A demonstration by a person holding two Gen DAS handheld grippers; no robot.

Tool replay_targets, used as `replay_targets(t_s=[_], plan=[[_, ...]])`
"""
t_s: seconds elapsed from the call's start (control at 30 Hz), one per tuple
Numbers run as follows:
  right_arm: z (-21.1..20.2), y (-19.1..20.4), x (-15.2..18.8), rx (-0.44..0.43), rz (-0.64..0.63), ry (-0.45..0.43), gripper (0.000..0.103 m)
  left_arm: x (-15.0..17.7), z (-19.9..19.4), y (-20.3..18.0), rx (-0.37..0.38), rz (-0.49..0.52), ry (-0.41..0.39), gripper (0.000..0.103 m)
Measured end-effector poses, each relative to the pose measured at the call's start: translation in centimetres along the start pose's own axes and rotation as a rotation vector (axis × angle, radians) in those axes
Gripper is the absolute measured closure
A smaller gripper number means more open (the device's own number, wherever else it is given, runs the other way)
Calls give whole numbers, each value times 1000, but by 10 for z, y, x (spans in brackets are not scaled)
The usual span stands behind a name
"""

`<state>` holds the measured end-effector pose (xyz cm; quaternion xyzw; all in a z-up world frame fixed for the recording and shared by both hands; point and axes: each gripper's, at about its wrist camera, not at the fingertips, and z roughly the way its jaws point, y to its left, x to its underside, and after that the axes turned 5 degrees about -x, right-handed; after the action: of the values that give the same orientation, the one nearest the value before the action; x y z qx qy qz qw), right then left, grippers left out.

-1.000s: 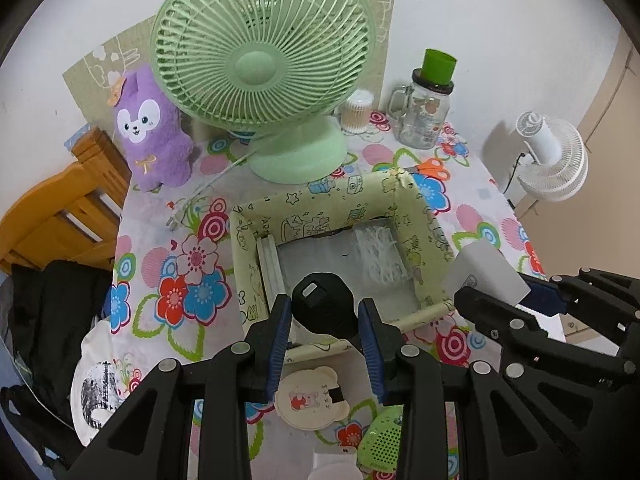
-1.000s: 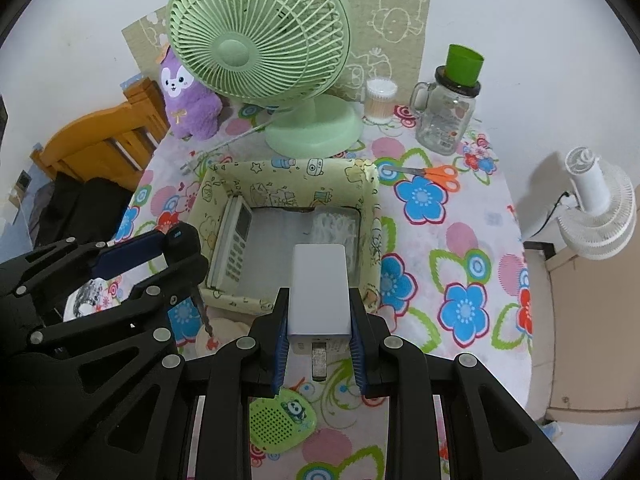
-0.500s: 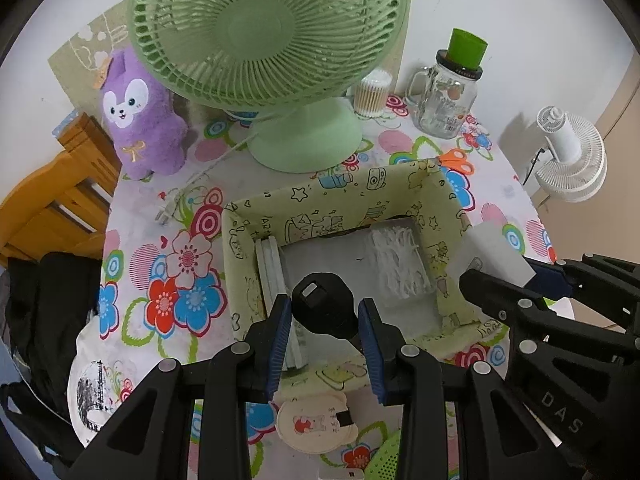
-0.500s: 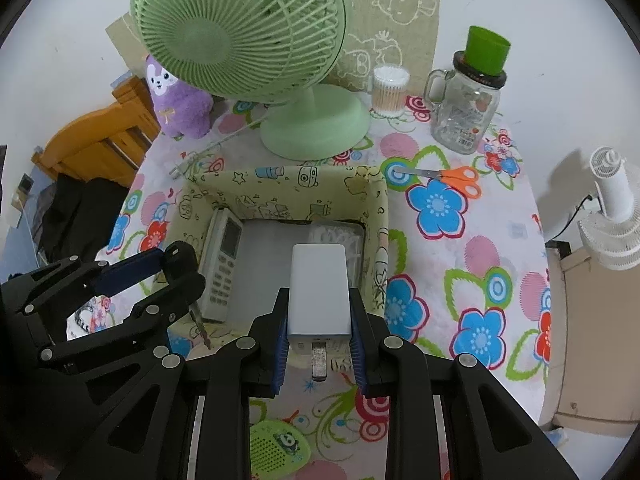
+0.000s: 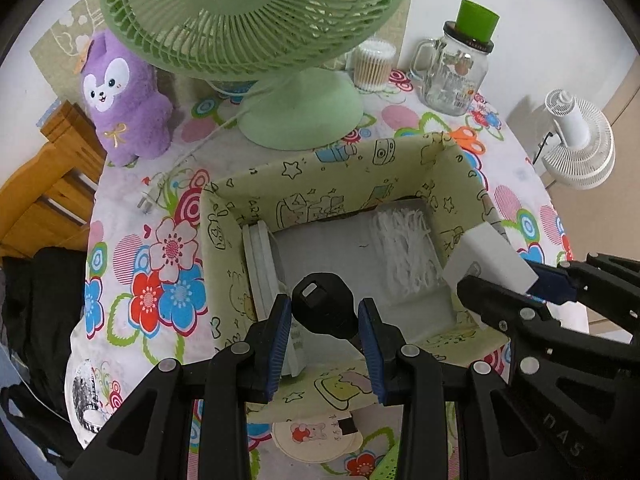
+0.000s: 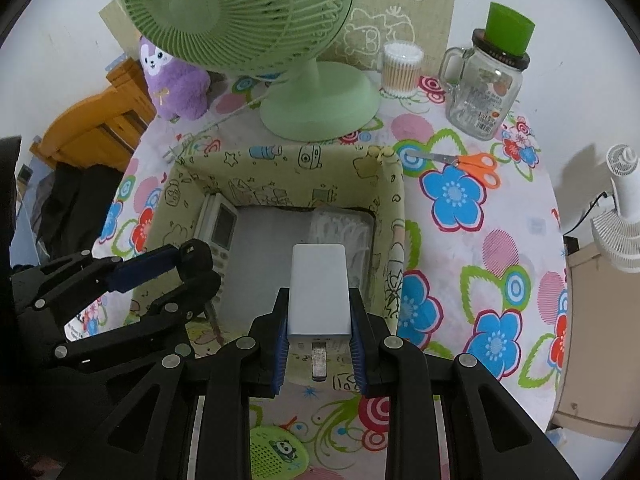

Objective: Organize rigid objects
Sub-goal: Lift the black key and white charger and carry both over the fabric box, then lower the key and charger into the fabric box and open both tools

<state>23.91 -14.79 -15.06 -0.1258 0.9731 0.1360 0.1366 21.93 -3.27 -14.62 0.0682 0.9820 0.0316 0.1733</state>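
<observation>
A pale green cartoon-print storage box (image 5: 352,176) (image 6: 288,168) stands open on the flowered table. Inside lie a white remote control (image 6: 218,232) (image 5: 260,264) at its left wall and a bundle of white strands (image 5: 404,252) (image 6: 344,232) at the right. My left gripper (image 5: 324,320) is shut on a black rounded object (image 5: 322,306) and holds it over the box's near edge. My right gripper (image 6: 319,320) is shut on a white charger block (image 6: 319,292) (image 5: 490,264), also over the box's near right side.
A green desk fan (image 5: 276,40) (image 6: 280,40) stands behind the box, with a purple plush toy (image 5: 124,96), a cotton swab jar (image 6: 401,69), a glass mug jar (image 6: 486,88) and orange scissors (image 6: 476,166). A green round device (image 6: 276,454) and a cream bear-shaped tag (image 5: 316,436) lie near the front.
Both grippers have moved forward with their objects, from in front of the box to over its near edge. The box and fan look larger and closer.
</observation>
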Motion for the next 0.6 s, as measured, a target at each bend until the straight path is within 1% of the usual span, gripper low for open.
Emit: replay_targets(t_s=[0.2,0.47,0.5,0.57,0.6], plan=[[7,0,5,10,-7,30,74,2,6,-1,-1,7,12,68],[9,-2,8,13,19,35,73,3,10,1,4,8,19,68],[8,-3,8,11,27,30,71,4,10,1,3,7,19,68],[3,-4,7,15,37,15,58,4,9,1,-2,8,19,68],[1,-4,7,24,41,5,55,4,10,1,-1,8,22,68]])
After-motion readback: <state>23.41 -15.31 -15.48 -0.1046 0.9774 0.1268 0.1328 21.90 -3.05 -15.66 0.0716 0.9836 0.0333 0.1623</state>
